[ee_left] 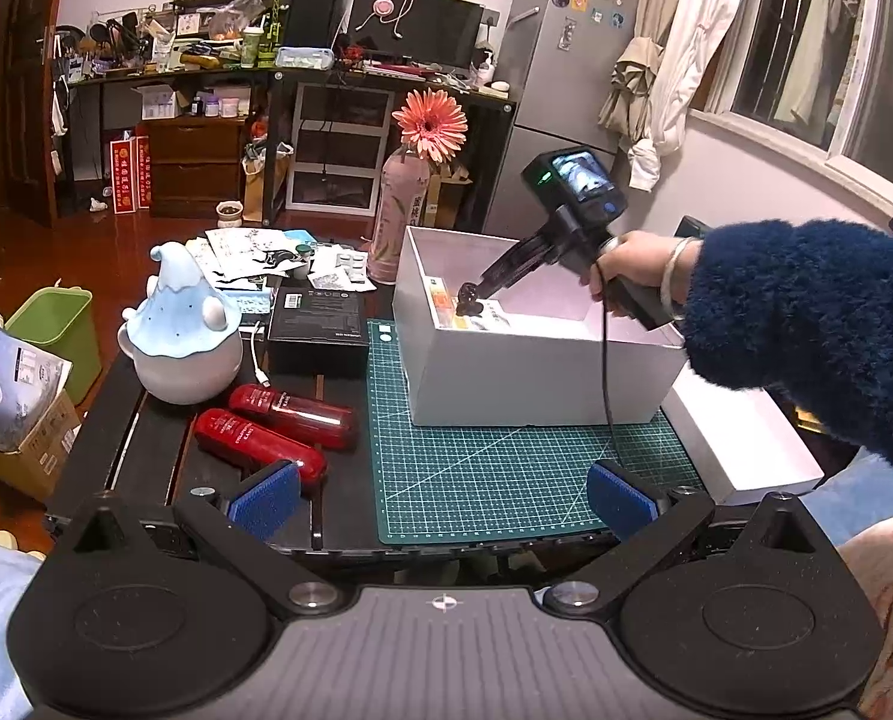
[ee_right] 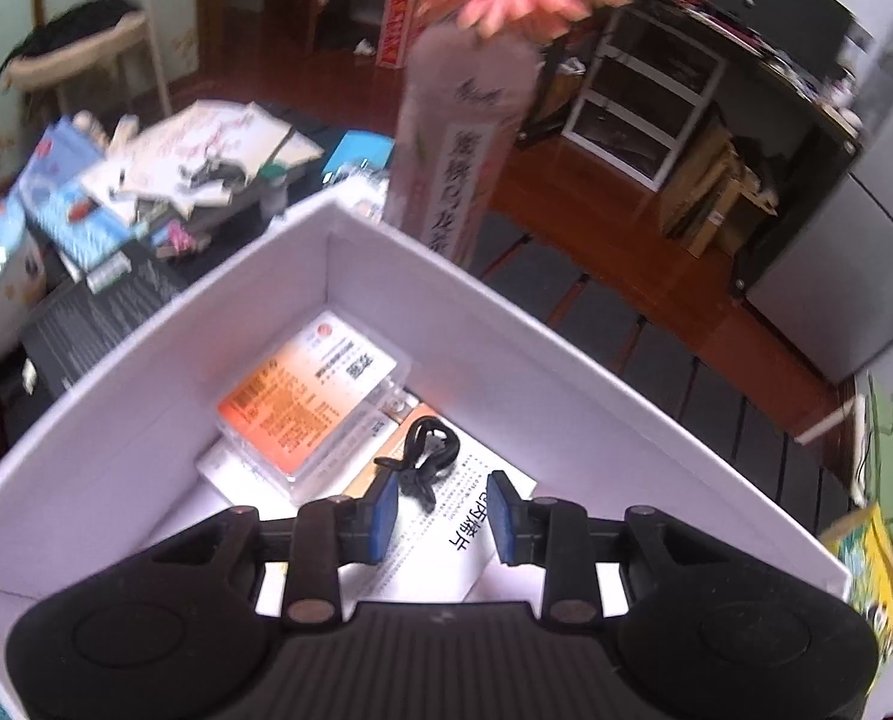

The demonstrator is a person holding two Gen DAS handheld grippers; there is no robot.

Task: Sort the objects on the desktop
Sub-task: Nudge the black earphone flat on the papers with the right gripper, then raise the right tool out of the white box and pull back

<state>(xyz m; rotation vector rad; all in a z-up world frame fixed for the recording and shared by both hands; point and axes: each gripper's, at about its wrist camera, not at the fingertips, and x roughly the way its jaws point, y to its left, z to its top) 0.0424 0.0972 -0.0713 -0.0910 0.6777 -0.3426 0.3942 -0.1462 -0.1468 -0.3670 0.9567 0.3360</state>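
the box (ee_left: 530, 372) is sitting on the cutting mat (ee_left: 506, 480) toward the table's (ee_left: 146, 450) right edge. a card case (ee_right: 308, 408), leaflet (ee_right: 446, 540) and coiled cord (ee_right: 428, 450) are lying inside it. two bottles (ee_left: 278, 426) are lying left of the mat, the teapot (ee_left: 182, 330) standing behind them.

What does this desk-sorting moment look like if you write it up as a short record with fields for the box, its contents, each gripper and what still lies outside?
Box: white box, open, on the green cutting mat
Contents: orange-labelled clear case, printed leaflet, small black cord
Right gripper: inside the box, fingers apart, nothing between them; cord lies just beyond the tips
Left gripper: open, empty, over the near edge of the mat
Outside the box: two red bottles, black carton, blue-and-white pot, flower bottle
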